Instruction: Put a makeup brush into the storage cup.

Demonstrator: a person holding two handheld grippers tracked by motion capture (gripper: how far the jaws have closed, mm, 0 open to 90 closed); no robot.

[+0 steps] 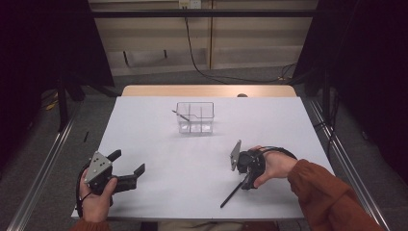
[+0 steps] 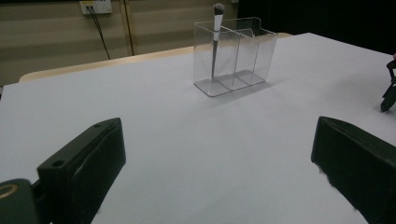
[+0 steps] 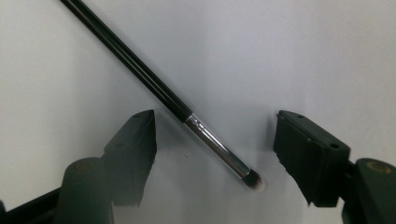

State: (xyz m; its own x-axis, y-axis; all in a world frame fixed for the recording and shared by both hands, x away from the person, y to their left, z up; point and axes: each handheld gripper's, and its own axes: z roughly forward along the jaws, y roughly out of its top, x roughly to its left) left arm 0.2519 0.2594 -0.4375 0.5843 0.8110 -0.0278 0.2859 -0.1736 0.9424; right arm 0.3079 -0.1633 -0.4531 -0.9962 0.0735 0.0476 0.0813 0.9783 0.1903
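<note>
A person seated at a white desk (image 1: 159,159) is lowering the right gripper (image 3: 212,154) over a black-handled makeup brush (image 3: 154,88) lying flat on the surface. The brush is sitting between the two black jaws, its silver ferrule and pale bristle tip crossing the gap at a slant while the long handle is running up and away past the left jaw. The jaws are standing partly spread, not yet touching the brush on either side; a grip around the ferrule looks like the next step. In the high view the right gripper (image 1: 248,168) is pointing steeply down, with the brush (image 1: 231,193) trailing out beneath it toward the person's edge of the desk.

The left gripper (image 1: 127,166) is resting idle on the desk in the other hand, its jaws wide apart with nothing between them, probably waiting its turn. Well ahead of it, a clear plastic organiser (image 2: 235,53) with three compartments is standing upright, and a second brush (image 2: 215,37) is already leaning, bristles up, in the end compartment nearest the left gripper's left side. That suggests the brush on the desk is bound for the same holder (image 1: 195,117).

The desk is covered in a plain white sheet over a wooden top. Beyond it, a pale panelled wall, a wall socket with a hanging cable and dark curtains are framing the dim room.
</note>
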